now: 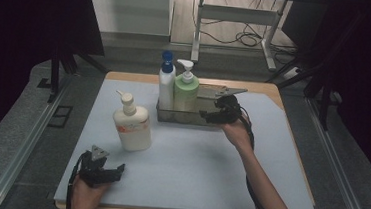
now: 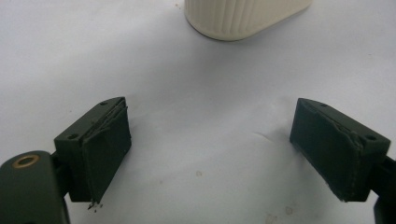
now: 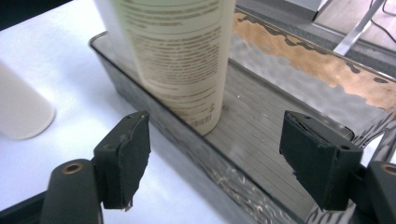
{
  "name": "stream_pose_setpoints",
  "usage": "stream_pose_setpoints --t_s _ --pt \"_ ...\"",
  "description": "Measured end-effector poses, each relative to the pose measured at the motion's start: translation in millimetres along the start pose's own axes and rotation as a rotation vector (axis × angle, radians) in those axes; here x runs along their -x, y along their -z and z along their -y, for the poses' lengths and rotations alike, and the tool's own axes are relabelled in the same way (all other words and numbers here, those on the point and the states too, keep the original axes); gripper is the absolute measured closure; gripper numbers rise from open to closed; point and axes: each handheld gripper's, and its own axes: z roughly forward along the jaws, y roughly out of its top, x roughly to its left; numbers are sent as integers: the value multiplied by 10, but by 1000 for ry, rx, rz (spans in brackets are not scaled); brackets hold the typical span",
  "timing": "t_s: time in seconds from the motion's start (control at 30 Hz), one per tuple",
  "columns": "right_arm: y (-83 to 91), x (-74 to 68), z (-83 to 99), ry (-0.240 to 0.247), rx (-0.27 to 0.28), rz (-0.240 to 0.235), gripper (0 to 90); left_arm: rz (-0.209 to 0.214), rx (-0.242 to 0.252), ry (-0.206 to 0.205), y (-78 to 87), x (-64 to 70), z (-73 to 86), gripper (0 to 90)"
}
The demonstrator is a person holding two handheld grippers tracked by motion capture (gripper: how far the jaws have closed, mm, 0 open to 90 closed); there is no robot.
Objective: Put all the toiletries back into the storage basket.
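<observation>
Green bottle (image 1: 186,91), white bottle (image 1: 166,85) crowd tray (image 1: 182,117); right gripper (image 1: 211,117) alongside.

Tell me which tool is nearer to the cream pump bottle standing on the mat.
Left. The left tool lies just in front of the cream pump bottle, jaws open toward its base. The right tool is farther off to its right, at the metal tray.

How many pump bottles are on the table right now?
3. The cream pump bottle stands on the mat, left of the tray. The blue-capped white bottle and green pump bottle stand upright in the tray's left end.
</observation>
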Motion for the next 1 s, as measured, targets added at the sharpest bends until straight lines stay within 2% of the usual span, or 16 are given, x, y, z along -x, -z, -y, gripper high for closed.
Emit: stream_pose_setpoints --t_s 0.2,0.37,0.53,0.7,0.87,1.0 --pt "154 -67 81 40 12 -10 195 1 2 2 4 -3 -1 129" --pt "248 -100 155 43 19 -11 145 0 4 5 7 -5 -5 138" --pt "338 -145 223 56 26 -10 135 -7 3 10 37 -29 -16 245" --pt "423 -196 315 83 17 -16 125 7 5 12 43 -39 -30 292" --pt "522 -211 418 78 25 -18 115 15 12 9 50 -44 -60 336" --pt "589 -222 503 95 23 -12 101 24 22 26 65 -79 -83 371"
